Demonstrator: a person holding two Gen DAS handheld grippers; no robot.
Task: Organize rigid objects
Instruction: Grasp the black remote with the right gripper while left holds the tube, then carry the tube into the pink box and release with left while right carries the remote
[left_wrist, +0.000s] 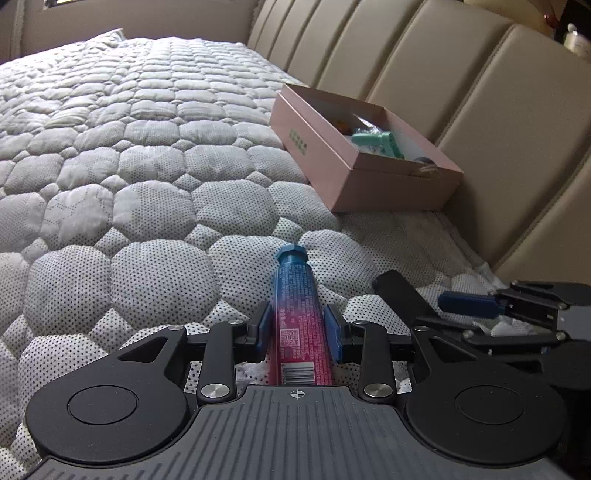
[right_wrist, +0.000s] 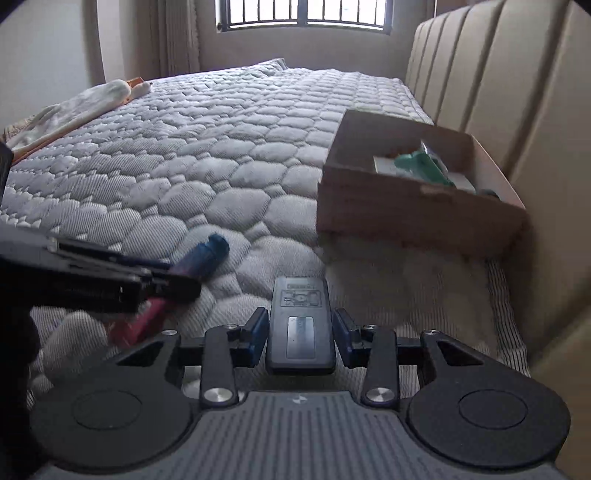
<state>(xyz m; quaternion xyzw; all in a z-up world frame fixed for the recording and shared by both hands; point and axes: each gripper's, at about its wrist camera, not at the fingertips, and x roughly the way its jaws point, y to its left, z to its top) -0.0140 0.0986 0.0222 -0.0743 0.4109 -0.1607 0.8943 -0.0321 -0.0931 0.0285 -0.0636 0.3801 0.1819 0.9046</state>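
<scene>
Left tongs (left_wrist: 297, 325) clamped on a toothpaste tube (left_wrist: 295, 295), right tongs (right_wrist: 301, 332) on a black remote (right_wrist: 301, 325), window (right_wrist: 303, 14) only in right view.

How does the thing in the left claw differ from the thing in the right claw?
The left gripper holds a round tube, blue at the cap and fading to pink; the right gripper holds a flat, black remote-like device with squared edges. The tube carries small print and a barcode; the device has a grey panel. Both are clamped lengthwise, pointing forward over the quilted bed.
</scene>
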